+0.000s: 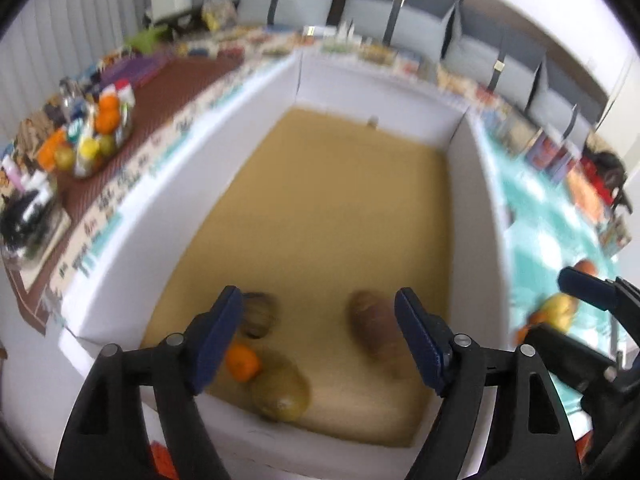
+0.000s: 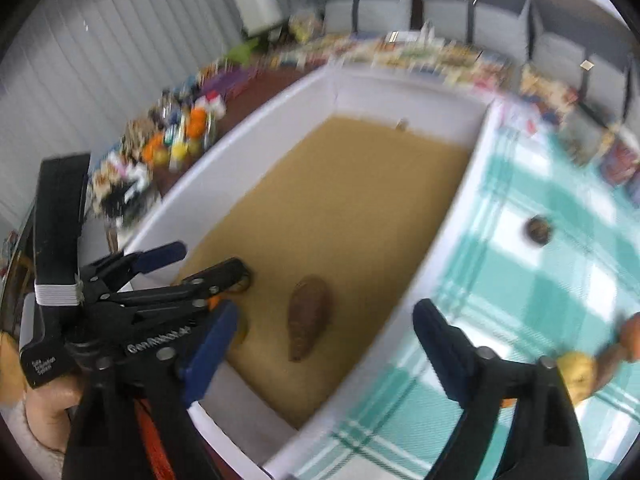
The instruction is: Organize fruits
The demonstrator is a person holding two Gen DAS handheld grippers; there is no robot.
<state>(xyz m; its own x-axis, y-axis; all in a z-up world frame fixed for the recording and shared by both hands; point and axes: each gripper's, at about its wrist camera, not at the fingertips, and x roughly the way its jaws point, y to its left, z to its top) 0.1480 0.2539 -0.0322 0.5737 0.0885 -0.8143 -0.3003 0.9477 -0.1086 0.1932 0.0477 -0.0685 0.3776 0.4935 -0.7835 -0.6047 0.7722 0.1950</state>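
A white-walled box (image 1: 132, 240) with a tan floor holds an orange (image 1: 241, 362), a green-brown round fruit (image 1: 282, 394), a dark round fruit (image 1: 260, 314) and a brown oblong fruit (image 1: 376, 326). My left gripper (image 1: 320, 336) is open and empty above the box's near end. My right gripper (image 2: 324, 352) is open and empty over the box's right wall (image 2: 440, 256); the brown oblong fruit (image 2: 308, 328) lies below it. The left gripper (image 2: 208, 268) shows at left there. A dark fruit (image 2: 538, 230) and yellow and orange fruits (image 2: 580, 372) lie on the checked cloth (image 2: 520, 320).
A basket of oranges and other fruit (image 1: 96, 136) stands on the brown table left of the box. Books and boxes (image 1: 360, 46) line the far edge. Grey chairs (image 1: 460, 12) stand behind. The right gripper (image 1: 580, 320) shows over fruit on the teal cloth (image 1: 532, 216).
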